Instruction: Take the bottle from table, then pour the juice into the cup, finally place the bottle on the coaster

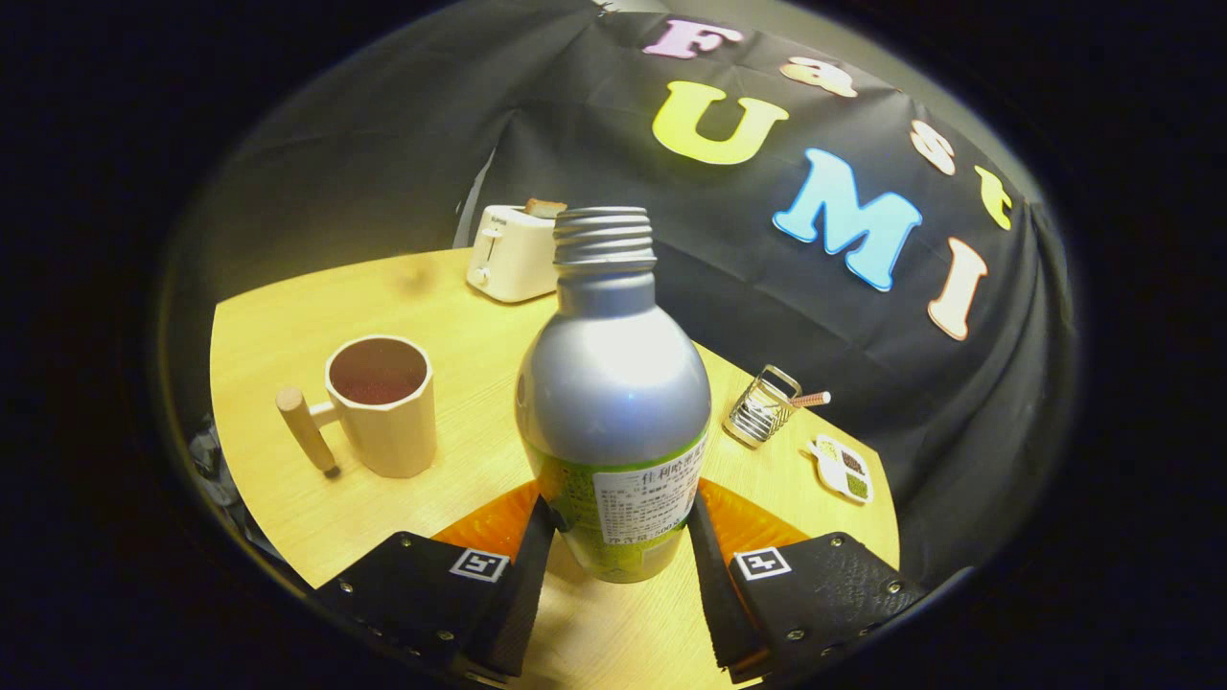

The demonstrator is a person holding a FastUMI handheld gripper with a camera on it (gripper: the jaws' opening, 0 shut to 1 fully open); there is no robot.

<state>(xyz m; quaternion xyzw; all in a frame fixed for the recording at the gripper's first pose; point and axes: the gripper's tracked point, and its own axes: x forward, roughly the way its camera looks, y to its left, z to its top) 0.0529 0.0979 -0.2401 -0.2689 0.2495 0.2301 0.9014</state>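
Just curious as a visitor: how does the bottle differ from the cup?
The bottle is silvery metal with a narrow threaded neck; the cup is pale, wide-mouthed, with a wooden handle. The bottle stands taller, between the hand-held gripper fingers; the cup stands apart on the table. Both are upright and uncapped.

A cream-white two-slot toaster (pixel 510 254) stands in the upper middle of the frame, at the far edge of the light wooden table (pixel 288 326), with a browned slice of toast (pixel 544 207) poking from its top. Toward the middle right sits a small silver wire basket (pixel 760 407) with a pink-tipped stick lying across it. Just below and right of it lies a small white dish (pixel 842 469) with green and dark compartments
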